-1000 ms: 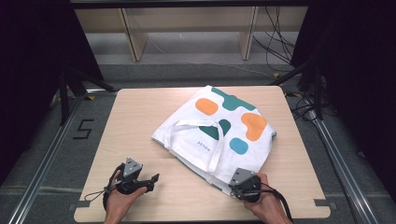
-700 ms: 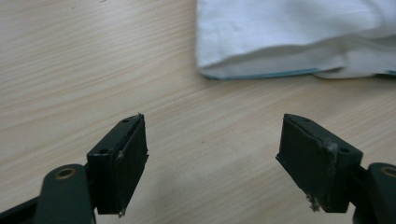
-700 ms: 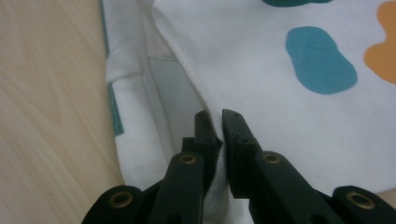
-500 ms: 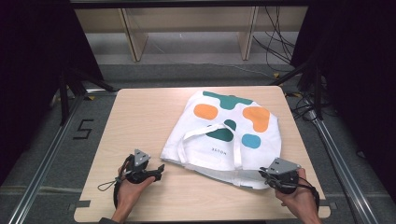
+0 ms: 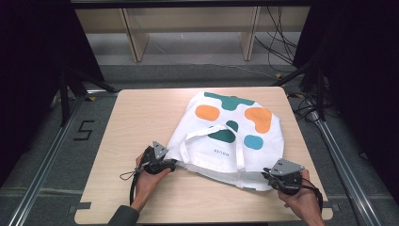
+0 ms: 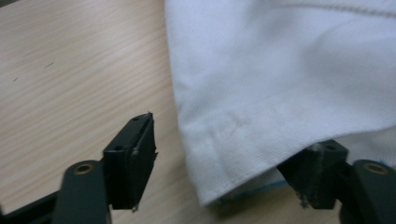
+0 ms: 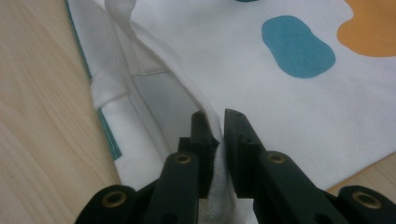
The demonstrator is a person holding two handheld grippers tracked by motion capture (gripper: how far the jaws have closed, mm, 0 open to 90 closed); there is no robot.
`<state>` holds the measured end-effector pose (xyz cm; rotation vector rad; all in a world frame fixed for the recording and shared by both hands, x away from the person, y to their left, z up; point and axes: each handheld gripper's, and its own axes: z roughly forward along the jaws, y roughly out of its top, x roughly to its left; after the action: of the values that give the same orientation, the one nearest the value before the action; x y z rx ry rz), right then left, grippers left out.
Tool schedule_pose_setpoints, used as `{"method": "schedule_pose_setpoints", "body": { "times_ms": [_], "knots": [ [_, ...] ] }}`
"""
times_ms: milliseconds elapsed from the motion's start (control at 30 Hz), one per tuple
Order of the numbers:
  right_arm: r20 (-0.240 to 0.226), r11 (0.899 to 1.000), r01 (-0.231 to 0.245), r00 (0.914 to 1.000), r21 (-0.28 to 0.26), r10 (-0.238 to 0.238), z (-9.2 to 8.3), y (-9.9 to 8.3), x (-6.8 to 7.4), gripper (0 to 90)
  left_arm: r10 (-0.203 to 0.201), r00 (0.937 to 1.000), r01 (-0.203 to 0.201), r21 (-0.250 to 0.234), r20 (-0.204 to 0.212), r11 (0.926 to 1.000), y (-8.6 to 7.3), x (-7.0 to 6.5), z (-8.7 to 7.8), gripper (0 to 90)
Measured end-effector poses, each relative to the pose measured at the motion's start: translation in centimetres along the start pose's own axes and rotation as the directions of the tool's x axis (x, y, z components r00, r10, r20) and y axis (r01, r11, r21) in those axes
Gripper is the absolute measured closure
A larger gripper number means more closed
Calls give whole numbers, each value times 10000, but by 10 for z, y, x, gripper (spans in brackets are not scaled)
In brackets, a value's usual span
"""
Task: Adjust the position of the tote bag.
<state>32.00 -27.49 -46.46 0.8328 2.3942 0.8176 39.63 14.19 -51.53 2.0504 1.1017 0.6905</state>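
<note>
Since the earlier picture, the bag (image 5: 226, 136) has slid and turned on the worktop (image 5: 136, 122), so its open end now faces the person more squarely. The right gripper (image 5: 272, 175) has gone out toward 5 o'clock with its corner of the bag. The left gripper (image 5: 173, 165) has come in to the bag's corner at 7 o'clock.

The right fingers (image 7: 233, 140) are pressed close and pinch the white cloth at the bag's open edge. The left fingers (image 6: 135, 149) are spread, and they have just been closing a little. The bag's corner (image 6: 219, 182) lies between them but is not pinched yet.

To do this well, push the left gripper a bit further in so the hem sits deep between the fingers. Then squeeze. Keep the right pinch tight and do not tug, or the corner may slip away.

The bag lies flat on the right half of the pale wood worktop. Its coloured blobs (image 5: 259, 117) point to 12 o'clock. Past the worktop are a grey floor, wooden shelf legs (image 5: 134, 37) and dark cables (image 5: 277, 42).
</note>
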Motion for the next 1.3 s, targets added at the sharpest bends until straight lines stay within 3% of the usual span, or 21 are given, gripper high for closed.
{"method": "schedule_pose_setpoints", "body": {
  "times_ms": [100,133,200,300,333,400,433,467,533,567,633,700,833,933,967,1000,1100,1167,1200,1233,1300],
  "knots": [
    [39,10000,0,10000,58,0,3,-1,0,744,294,9995,-289,-615,86,9977,2,0,5,461],
    [68,9998,-60,10000,165,59,4,-1,2,731,1080,9941,-1083,-547,-76,9926,3,2,6,508],
    [-134,9994,122,9998,322,-118,6,-1,4,703,1770,9834,-1783,-326,-397,9834,2,4,6,671],
    [-322,9964,431,9986,725,-409,12,-3,7,640,1913,9814,-1917,-276,-177,9811,4,7,2,785],
    [-262,9954,397,9990,867,-375,14,-4,9,640,1965,9804,-1971,-515,-155,9790,3,6,1,805],
    [-57,9897,729,9973,1229,-727,18,-7,10,634,2341,9722,-2338,-384,37,9715,3,3,-8,835],
    [44,9863,820,9965,1431,-835,19,-7,10,640,2579,9661,-2575,-302,124,9658,2,-1,-15,839],
    [79,9837,1025,9945,1476,-1048,20,-8,8,648,2585,9657,-2579,-257,235,9658,0,-3,-20,842],
    [321,9852,824,9956,1501,-881,20,-10,5,724,2794,9591,-2785,-251,455,9601,-5,-9,-33,841],
    [144,9842,1094,9935,1393,-1125,20,-11,2,790,2920,9548,-2910,-253,562,9564,-9,-13,-40,841],
    [230,9893,967,9947,1091,-998,14,-10,1,839,2997,9499,-2985,-274,885,9540,-20,-20,-62,840],
    [329,9915,1072,9934,734,-1099,10,-9,0,850,2915,9520,-2895,-347,929,9565,-23,-21,-68,840],
    [-55,9924,1086,9941,585,-1085,12,-8,3,834,2686,9564,-2671,-287,1142,9632,-40,-25,-94,817],
    [31,9924,935,9956,801,-940,18,-8,7,747,2068,9713,-2025,-477,1174,9781,-46,-27,-99,752],
    [98,9930,835,9964,836,-846,19,-9,7,731,2276,9657,-2253,-326,1246,9737,-45,-24,-100,723],
    [45,9923,900,9959,847,-907,20,-10,5,725,2127,9700,-2092,-410,1176,9770,-46,-25,-98,693],
    [1,9939,658,9978,884,-660,24,-14,-2,714,2334,9665,-2318,-274,1071,9724,-44,-24,-93,603],
    [-64,9959,315,9995,847,-311,26,-18,-6,711,2190,9696,-2165,-342,1092,9757,-43,-27,-88,592],
    [-59,9961,231,9997,853,-227,26,-19,-8,707,2309,9666,-2291,-295,1107,9730,-42,-30,-84,581],
    [11,9960,229,9997,864,-231,28,-21,-10,688,2613,9591,-2615,-127,1086,9651,-40,-30,-83,576],
    [110,9956,234,9996,909,-245,30,-22,-12,664,2571,9597,-2580,-73,1133,9661,-40,-33,-79,569]
  ]
}}
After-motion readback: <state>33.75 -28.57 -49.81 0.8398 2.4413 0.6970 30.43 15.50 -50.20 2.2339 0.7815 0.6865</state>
